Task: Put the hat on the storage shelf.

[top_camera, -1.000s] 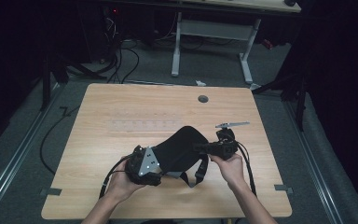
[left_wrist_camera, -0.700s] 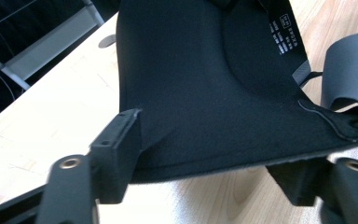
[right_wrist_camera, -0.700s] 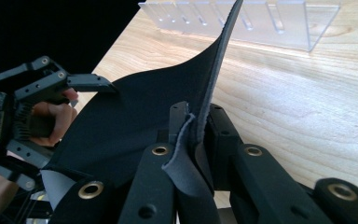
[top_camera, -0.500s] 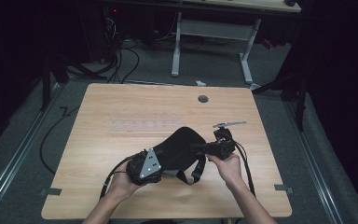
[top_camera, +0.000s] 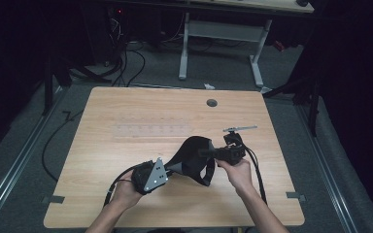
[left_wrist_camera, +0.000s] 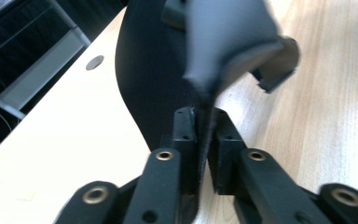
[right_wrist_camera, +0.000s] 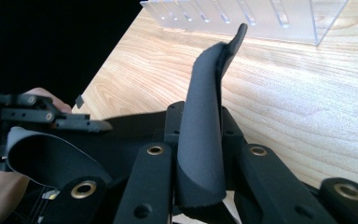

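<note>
The left gripper (left_wrist_camera: 204, 140) has just been closing and now pinches the edge of the soft black neoprene wrap (left_wrist_camera: 158, 74).

A black, curved neoprene brace (top_camera: 190, 158) hangs stretched above the table's near side.

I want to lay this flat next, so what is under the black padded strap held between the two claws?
Under the black padded strap lies the bare light wooden table. The strip of tabletop right beneath the strap and the hands is covered, so anything small there can't be seen.
</note>
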### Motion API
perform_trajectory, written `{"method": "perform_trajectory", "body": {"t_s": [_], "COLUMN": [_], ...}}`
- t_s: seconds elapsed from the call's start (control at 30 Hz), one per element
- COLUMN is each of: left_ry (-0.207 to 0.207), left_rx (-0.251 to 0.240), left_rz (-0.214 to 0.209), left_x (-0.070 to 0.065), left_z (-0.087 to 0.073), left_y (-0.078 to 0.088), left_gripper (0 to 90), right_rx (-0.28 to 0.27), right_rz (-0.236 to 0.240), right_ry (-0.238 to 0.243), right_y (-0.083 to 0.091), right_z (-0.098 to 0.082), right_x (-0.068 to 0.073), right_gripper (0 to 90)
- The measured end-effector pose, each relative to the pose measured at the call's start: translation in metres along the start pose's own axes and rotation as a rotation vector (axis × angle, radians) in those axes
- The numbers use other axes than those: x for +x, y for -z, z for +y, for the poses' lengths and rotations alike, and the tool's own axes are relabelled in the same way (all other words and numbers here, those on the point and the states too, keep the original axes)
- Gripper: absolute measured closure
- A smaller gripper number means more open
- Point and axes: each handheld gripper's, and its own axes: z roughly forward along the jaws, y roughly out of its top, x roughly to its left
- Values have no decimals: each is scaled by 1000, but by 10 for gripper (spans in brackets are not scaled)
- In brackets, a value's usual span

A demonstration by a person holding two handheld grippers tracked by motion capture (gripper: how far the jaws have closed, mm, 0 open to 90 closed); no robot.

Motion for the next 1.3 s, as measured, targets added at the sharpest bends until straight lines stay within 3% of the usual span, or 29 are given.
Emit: {"method": "perform_trajectory", "body": {"t_s": [0.17, 0.23, 0.37, 0.47, 0.57, 0.7, 0.73, 0.77, 0.83, 0.87, 0.9, 0.93, 1.03, 1.17, 1.2, 1.23, 1.3], "left_ry": [-16, -20, 1, 23, 49, 92, 122, 122, 161, 181, 215, 215, 258, 311, 323, 335, 360], "left_rx": [-15, -19, -31, -40, -49, -61, -75, -75, -94, -106, -117, -117, -132, -154, -158, -165, -175], "left_rz": [-33, -38, -48, -50, -54, -44, -32, -32, -18, -8, 14, 14, 44, 87, 101, 114, 146], "left_x": [-3, -3, 1, 4, 7, 13, 17, 17, 23, 26, 33, 33, 44, 59, 63, 67, 76], "left_z": [2, 3, 2, 1, -1, -6, -9, -9, -13, -14, -18, -18, -22, -25, -26, -27, -29], "left_y": [2, 3, 6, 9, 12, 16, 20, 20, 24, 26, 30, 30, 38, 46, 48, 50, 55], "left_gripper": [866, 867, 868, 868, 869, 868, 868, 868, 868, 868, 868, 867, 868, 867, 867, 867, 867], "right_rx": [-17, -30, -51, -92, -118, -176, -216, -227, -233, -229, -229, -229, -213, -190, -179, -179, -178], "right_rz": [22, 49, 48, 57, 53, 18, -4, -16, -29, -62, -127, -127, -235, -406, -481, -481, -565], "right_ry": [-16, -39, -53, -73, -69, -37, -12, -6, -1, 12, 39, 39, 73, 130, 152, 152, 187], "right_y": [-1, -1, 0, 6, 11, 24, 30, 32, 33, 34, 34, 34, 32, 28, 26, 26, 24], "right_z": [-2, -3, -3, -5, -5, -8, -12, -15, -17, -22, -33, -33, -49, -66, -73, -73, -79], "right_x": [-4, -6, -9, -12, -12, -11, -12, -14, -15, -18, -23, -23, -30, -41, -47, -47, -51], "right_gripper": [754, 661, 574, 481, 456, 423, 423, 420, 416, 416, 413, 413, 412, 409, 405, 405, 403]}}
